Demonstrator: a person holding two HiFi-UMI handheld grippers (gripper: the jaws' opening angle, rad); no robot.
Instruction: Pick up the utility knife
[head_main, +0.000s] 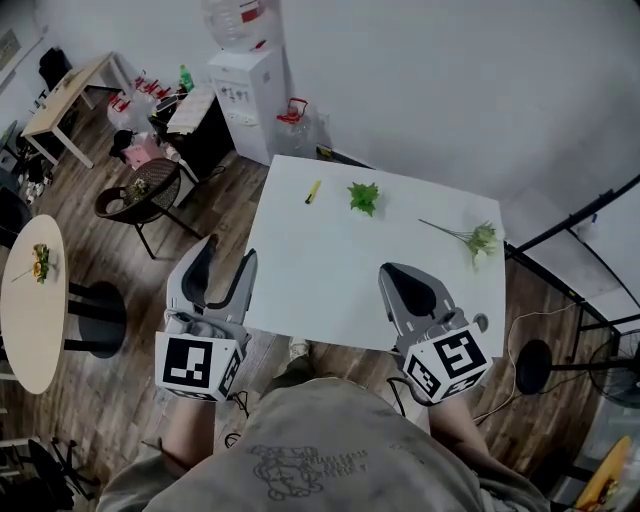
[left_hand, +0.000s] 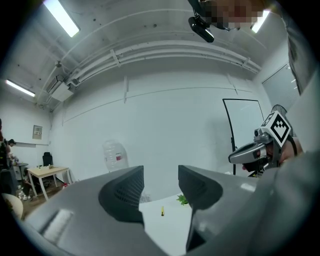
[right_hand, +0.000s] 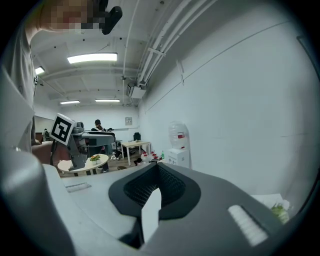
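Yellow utility knife lies on the far side of the white table, toward its left edge and just left of a small green sprig. Nothing touches it. A long-stemmed flower lies near the table's right edge, well apart from the knife.

Your left gripper hangs at the table's near left corner. Its fingers are spread apart with nothing between them. In the left gripper view the knife shows small and far off through the gap, with the sprig beside it.

Your right gripper sits over the near right part of the table, well short of the knife. Its fingers are pressed together at the tips and hold nothing; a white sliver shows through the slot below the tips.

Both grippers are close to your body, and the knife is across the table from them. A water dispenser stands beyond the table's far left corner.
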